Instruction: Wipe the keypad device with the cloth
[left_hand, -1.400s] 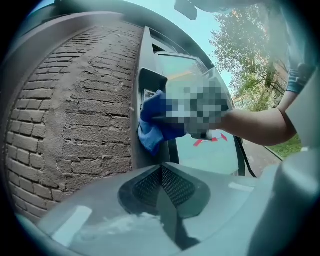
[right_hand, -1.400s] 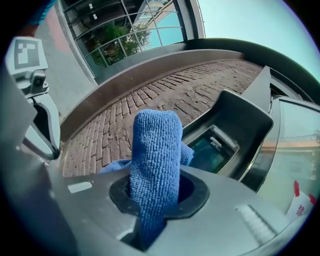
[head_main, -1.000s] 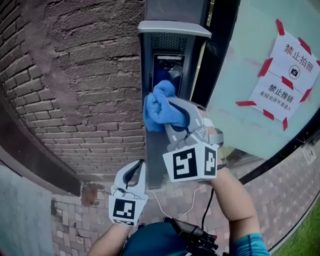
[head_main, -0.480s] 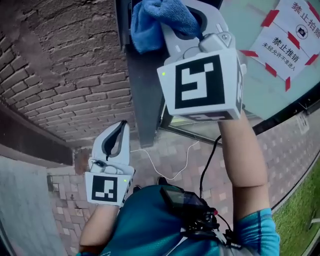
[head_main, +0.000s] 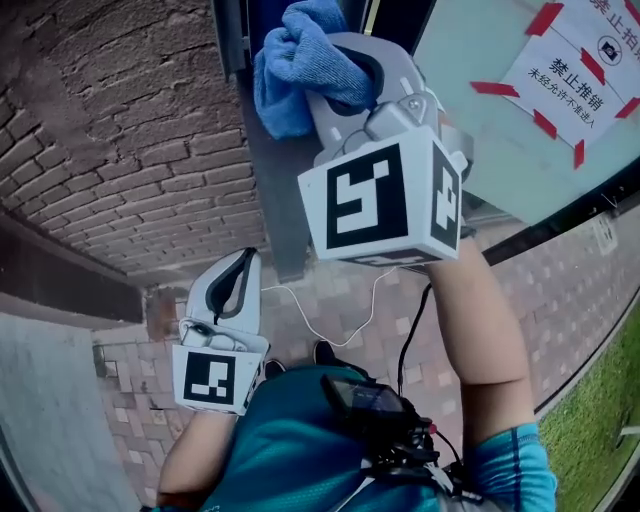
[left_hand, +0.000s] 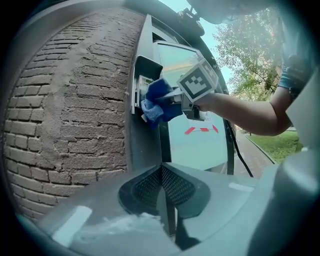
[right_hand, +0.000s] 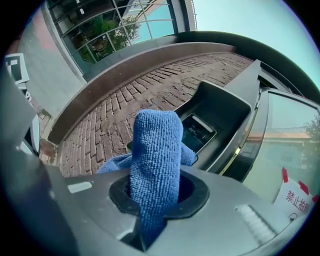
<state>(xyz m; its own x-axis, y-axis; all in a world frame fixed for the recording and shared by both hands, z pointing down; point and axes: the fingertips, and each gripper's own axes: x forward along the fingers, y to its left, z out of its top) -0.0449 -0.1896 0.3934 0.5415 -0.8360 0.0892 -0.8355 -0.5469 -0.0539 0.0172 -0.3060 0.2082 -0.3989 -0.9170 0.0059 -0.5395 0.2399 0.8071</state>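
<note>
My right gripper (head_main: 345, 72) was clenched on the cloth (head_main: 295, 70), a blue microfibre rag with a fine looped nap. In the right gripper view it stood up from between the jaws as a thick rolled column (right_hand: 152, 165), with looser folds bunched to its left.

The keypad device (right_hand: 220, 120) was a dark grey metal housing with a deep, hooded recess and a small glossy screen (right_hand: 197, 132) set into it. It was fixed near the top of a flat grey post (head_main: 275, 190), between the rough red brick wall (head_main: 120, 130) and a smooth glass panel (head_main: 470, 90). That panel carried a white notice (head_main: 575, 70) held by red tape at its corners.

The cloth sat at the mouth of the recess, in front of the screen (left_hand: 159, 102). I couldn't tell whether it touched the glass.

My right forearm (head_main: 480, 330) reached up and forward, bare to a teal sleeve, with the marker cube (head_main: 375, 200) facing the head camera.

My left gripper (head_main: 232, 285) hung low beside the post's foot, over the brick paving (head_main: 340, 290). Its ribbed black pads (left_hand: 172, 187) were pressed together on nothing. A thin white cable (head_main: 330, 310) looped near it.
</note>
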